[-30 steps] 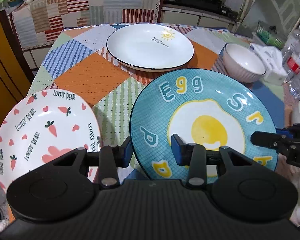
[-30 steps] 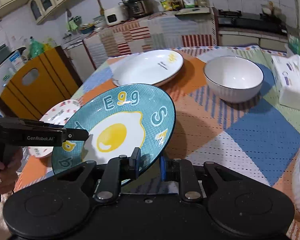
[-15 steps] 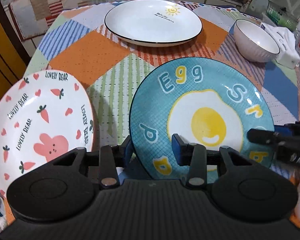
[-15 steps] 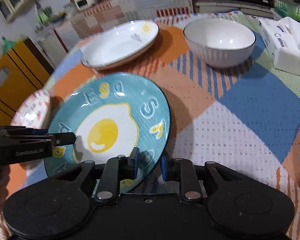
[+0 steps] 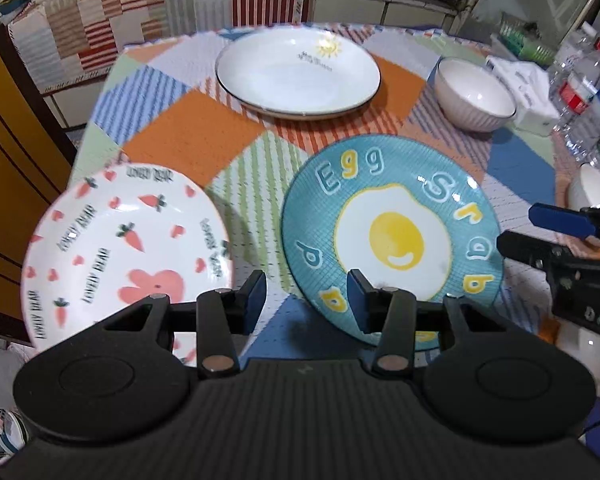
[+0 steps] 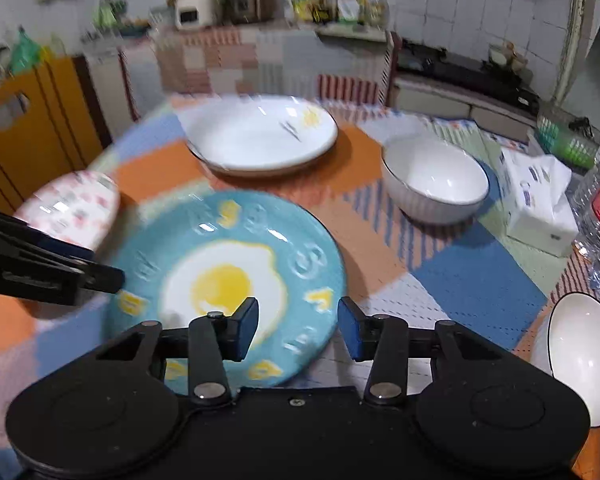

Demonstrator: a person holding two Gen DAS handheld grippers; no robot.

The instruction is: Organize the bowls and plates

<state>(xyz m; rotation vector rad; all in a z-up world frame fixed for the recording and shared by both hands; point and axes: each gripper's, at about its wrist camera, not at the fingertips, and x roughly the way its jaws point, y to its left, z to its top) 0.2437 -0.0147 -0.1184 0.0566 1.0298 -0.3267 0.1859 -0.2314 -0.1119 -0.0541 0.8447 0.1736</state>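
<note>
A blue plate with a fried-egg design [image 5: 391,236] [image 6: 228,280] lies flat on the patchwork tablecloth [image 5: 188,148]. My right gripper [image 6: 298,328] hovers at its near right rim. Its jaws are opening, and the rim shows below the gap with neither pad touching it. My left gripper [image 5: 305,300] stands open at the plate's left rim, gripping nothing. To the left, a white plate with carrots [image 5: 128,248] overhangs the table edge. A white plate with a sun [image 5: 298,72] and a white bowl [image 5: 473,96] sit farther back. Each gripper shows in the other's view [image 5: 515,236] [image 6: 112,276].
A second white bowl [image 6: 583,356] stands at the near right, with a tissue box [image 6: 539,196] and water bottles [image 5: 579,92] along the right edge. A yellow cabinet [image 5: 4,160] stands left of the table, and a cloth-covered counter [image 5: 140,12] lies behind it.
The right gripper was shut on the tilted, raised blue plate; the plate came down flat and the jaws spread apart. Both grippers have pulled back slightly from the plate.
</note>
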